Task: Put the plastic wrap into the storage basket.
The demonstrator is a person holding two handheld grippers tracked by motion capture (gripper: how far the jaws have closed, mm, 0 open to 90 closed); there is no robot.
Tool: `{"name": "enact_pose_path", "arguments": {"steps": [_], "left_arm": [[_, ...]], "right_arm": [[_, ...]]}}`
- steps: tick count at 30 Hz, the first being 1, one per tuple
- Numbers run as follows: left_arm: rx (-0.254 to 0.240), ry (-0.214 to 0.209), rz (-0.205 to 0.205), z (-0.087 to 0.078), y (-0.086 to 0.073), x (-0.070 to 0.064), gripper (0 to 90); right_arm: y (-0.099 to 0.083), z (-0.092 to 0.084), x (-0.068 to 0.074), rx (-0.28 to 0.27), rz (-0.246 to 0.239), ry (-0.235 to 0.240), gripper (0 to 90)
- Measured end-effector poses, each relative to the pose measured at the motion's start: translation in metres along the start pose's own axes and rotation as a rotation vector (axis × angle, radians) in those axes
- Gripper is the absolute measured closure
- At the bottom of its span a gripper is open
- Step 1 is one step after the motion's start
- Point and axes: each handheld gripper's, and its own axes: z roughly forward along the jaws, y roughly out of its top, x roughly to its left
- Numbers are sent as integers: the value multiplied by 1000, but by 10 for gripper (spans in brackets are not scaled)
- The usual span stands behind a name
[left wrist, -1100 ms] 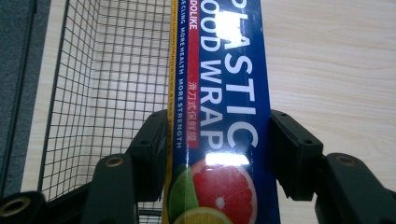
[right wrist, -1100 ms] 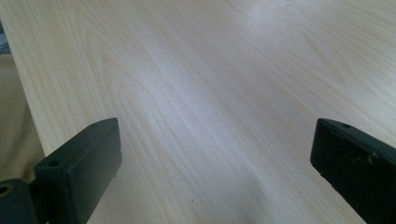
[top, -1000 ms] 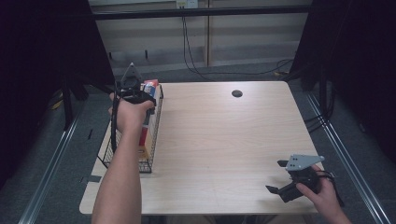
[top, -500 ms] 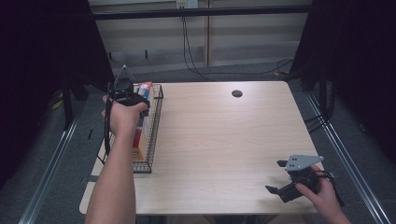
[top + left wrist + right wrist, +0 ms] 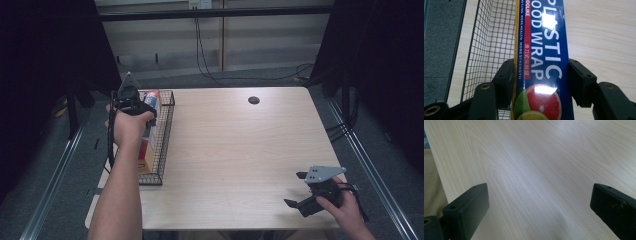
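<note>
The left gripper is gripping the plastic wrap box, jaws clamped on its long sides, and has been carrying it toward the far end of the wire basket, so the box is hanging over the basket, probably going in. On the right, the right gripper is waiting on the surface, jaws wide apart, holding nothing.

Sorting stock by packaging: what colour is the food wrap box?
Dark blue with white lettering on the food wrap box, clearest in the left gripper view.
</note>
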Motion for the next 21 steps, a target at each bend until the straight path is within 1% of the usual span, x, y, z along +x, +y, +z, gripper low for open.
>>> {"name": "enact_pose_path", "arguments": {"steps": [7,8,10,11,12,13,15,16,17,20,21], "left_arm": [[-3,2,-13,5,-2,5,442],[-1,-2,-4,6,-3,7,443],[0,-1,-17,8,-4,8,442],[3,-1,-15,9,-4,10,442],[3,3,-21,10,-5,10,443],[3,1,-26,11,-5,11,442],[7,3,-19,12,-6,13,443],[8,5,-24,13,-7,13,442],[14,3,-15,14,-7,14,442],[16,4,-15,16,-8,16,442],[17,5,-21,17,-8,16,442]], "right_arm": [[0,0,0,0,0,-2,18],[0,0,0,-2,-3,-9,17],[0,0,0,-2,-2,-10,17],[0,0,0,-1,-2,-10,17],[0,0,0,1,0,-2,17],[0,0,0,0,0,-4,18],[0,0,0,-1,0,-3,17],[0,0,0,-2,-1,-13,18],[0,0,0,-1,1,-7,18],[0,-1,0,-1,2,-8,18],[0,-1,0,-1,1,-9,18]]}}
